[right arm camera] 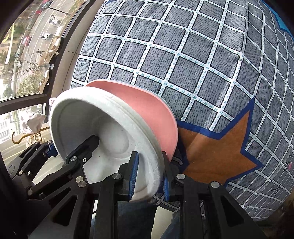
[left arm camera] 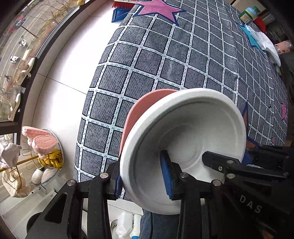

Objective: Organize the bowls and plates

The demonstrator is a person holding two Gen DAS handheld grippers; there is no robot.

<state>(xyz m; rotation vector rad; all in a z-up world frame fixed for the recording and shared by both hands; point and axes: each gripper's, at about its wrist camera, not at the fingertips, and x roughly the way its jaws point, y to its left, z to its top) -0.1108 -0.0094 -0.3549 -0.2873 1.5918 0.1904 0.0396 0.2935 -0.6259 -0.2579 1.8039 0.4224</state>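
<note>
Gripping the near rim of one white bowl (left arm camera: pixel 183 139), the left gripper (left arm camera: pixel 143 182) and right gripper (right arm camera: pixel 149 176) each have their jaws clenched on it, one blue pad inside the bowl and one outside. The bowl is tilted on edge, its hollow facing the cameras, held above the near edge of the bed (left arm camera: pixel 183 55). A pink plate (right arm camera: pixel 147 110) lies pressed against its back, nested behind it. Beyond: checked grey bedspread with pink, orange and blue stars. At the bed's far edge: a green bottle (left arm camera: pixel 249 14), white cloth (left arm camera: pixel 264 40).
</note>
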